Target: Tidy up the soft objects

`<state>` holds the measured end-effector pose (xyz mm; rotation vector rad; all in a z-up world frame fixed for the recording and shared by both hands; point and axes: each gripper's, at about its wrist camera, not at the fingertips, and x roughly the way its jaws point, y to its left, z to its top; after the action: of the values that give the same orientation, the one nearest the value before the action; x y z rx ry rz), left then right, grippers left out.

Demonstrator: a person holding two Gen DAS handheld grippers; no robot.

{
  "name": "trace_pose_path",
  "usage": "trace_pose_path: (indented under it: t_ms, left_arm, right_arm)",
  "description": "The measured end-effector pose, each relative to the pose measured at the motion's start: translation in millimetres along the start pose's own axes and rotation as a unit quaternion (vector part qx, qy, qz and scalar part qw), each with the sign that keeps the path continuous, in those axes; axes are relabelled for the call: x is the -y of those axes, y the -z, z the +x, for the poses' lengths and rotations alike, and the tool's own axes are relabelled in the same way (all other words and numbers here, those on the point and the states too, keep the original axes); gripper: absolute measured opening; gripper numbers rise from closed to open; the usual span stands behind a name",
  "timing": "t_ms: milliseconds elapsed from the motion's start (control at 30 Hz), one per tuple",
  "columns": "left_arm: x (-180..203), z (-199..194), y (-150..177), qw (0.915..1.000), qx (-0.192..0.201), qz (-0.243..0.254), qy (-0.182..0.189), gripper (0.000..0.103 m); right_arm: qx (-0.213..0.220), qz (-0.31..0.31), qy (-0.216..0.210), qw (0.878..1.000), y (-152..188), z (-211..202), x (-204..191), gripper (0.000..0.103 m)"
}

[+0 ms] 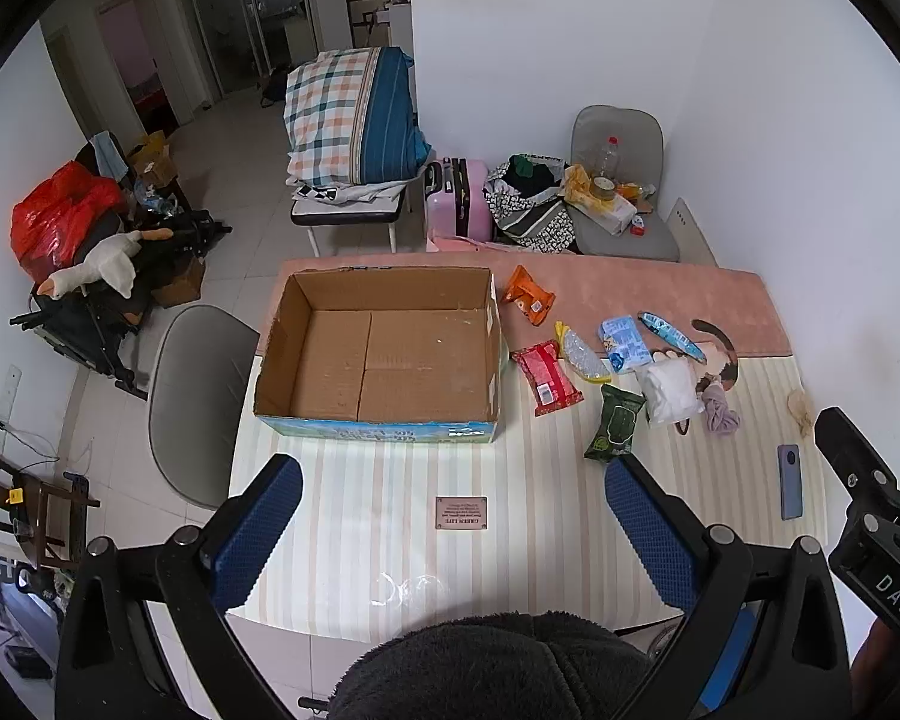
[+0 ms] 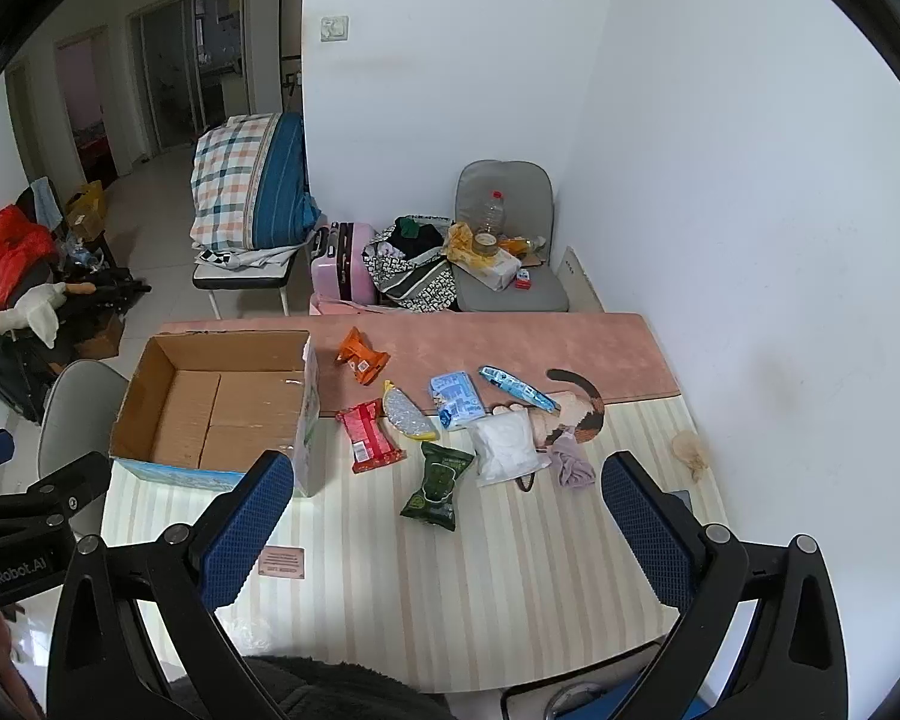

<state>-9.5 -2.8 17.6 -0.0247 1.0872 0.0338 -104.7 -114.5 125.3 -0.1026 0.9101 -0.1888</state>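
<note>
1. Progress so far looks like zero: the cardboard box [image 1: 384, 354] sits left of center in the left wrist view with a bare bottom, nothing in it that I can see.
2. All the soft stuff is on the bench [image 1: 510, 540], spread out right of the box: orange packet [image 1: 529, 295], red packet [image 1: 546, 378], green packet [image 1: 615, 429], white pouch [image 1: 669, 391], light blue packet [image 1: 624, 343], a clear yellow-edged pouch [image 1: 582, 354], a long blue tube-like pack [image 1: 671, 334] and a purple cloth [image 1: 720, 414].
3. So my guess is every piece is left to move into the box.
4. Left gripper [image 1: 453, 531] hangs over the near bench, jaws spread wide, holding nothing.
5. Right gripper [image 2: 447, 531] same deal, wide and empty, green packet [image 2: 438, 489] nearest it.
</note>
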Motion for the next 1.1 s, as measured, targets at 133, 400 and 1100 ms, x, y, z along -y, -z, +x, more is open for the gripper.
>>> trace_pose_path:
  t_ms: [133, 400, 1100]
  left_arm:
    - [-0.8, -0.8, -1.9, 1.0000, 0.000, 0.000, 0.001, 0.103]
    - [-0.4, -1.4, -1.5, 1.0000, 0.002, -0.001, 0.001, 0.103]
    - [0.2, -7.8, -8.0, 1.0000, 0.006, 0.000, 0.004, 0.103]
  right_arm:
    - [0.002, -0.001, 0.001, 1.000, 1.8, -1.6, -1.1, 0.103]
    - [0.005, -0.001, -0.002, 1.000, 1.4, -6.1, -0.5, 0.103]
    - [0.009, 0.002, -0.003, 1.000, 4.1, -9.4, -7.9, 0.103]
